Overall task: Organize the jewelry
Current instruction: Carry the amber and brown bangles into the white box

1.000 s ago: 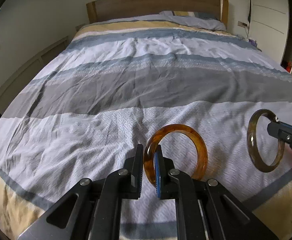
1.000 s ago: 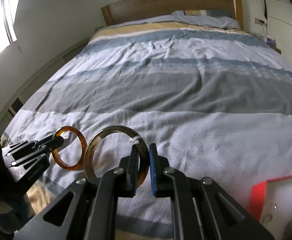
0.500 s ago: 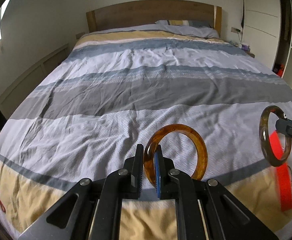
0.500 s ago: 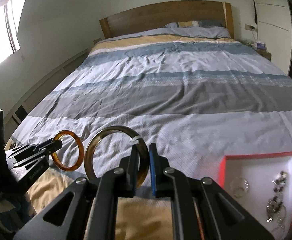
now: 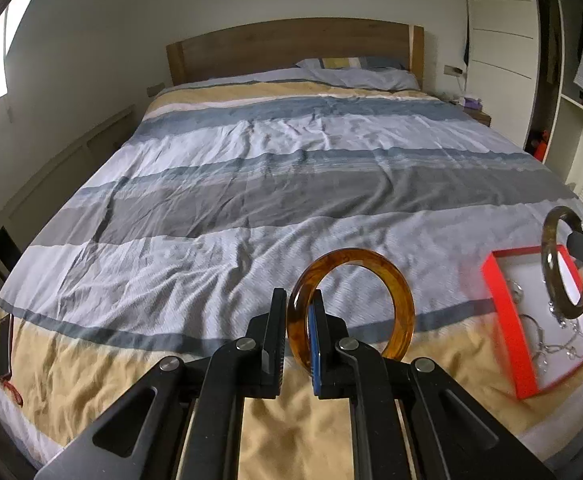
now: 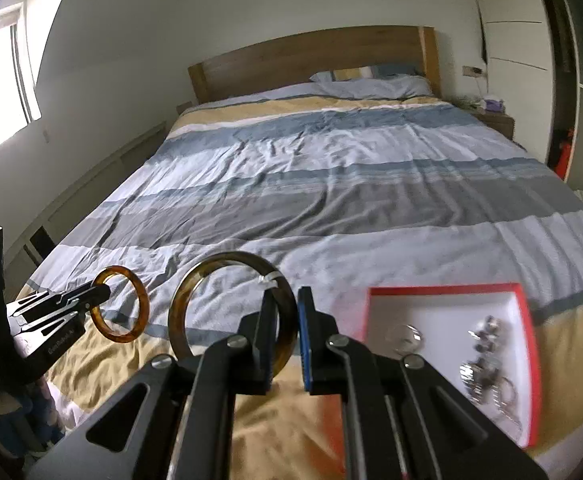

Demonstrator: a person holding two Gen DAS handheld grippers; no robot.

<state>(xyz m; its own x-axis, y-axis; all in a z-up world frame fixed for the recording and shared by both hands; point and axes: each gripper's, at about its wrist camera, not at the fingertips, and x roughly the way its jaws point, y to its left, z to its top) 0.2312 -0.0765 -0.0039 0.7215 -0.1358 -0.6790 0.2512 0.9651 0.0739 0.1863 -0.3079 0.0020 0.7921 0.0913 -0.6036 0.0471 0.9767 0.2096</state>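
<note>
The left claw (image 5: 297,336) pinches an amber, translucent bangle (image 5: 351,308) by its rim, upright above the bed's (image 5: 291,184) foot edge. The right claw (image 6: 285,332) pinches a darker olive-brown bangle (image 6: 233,312) with a pale tag on its rim. Near the bed's foot edge, towards its right corner, lies a red-rimmed tray (image 6: 443,290) with a white floor, holding silver chains and rings (image 6: 487,360), blurred. Beyond them the striped duvet stretches bare to the pillows (image 5: 359,74) and wooden headboard (image 5: 291,46).

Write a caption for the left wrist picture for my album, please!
The left hand-held gripper holds an amber bangle above a striped bed, near a red jewelry box.
</note>
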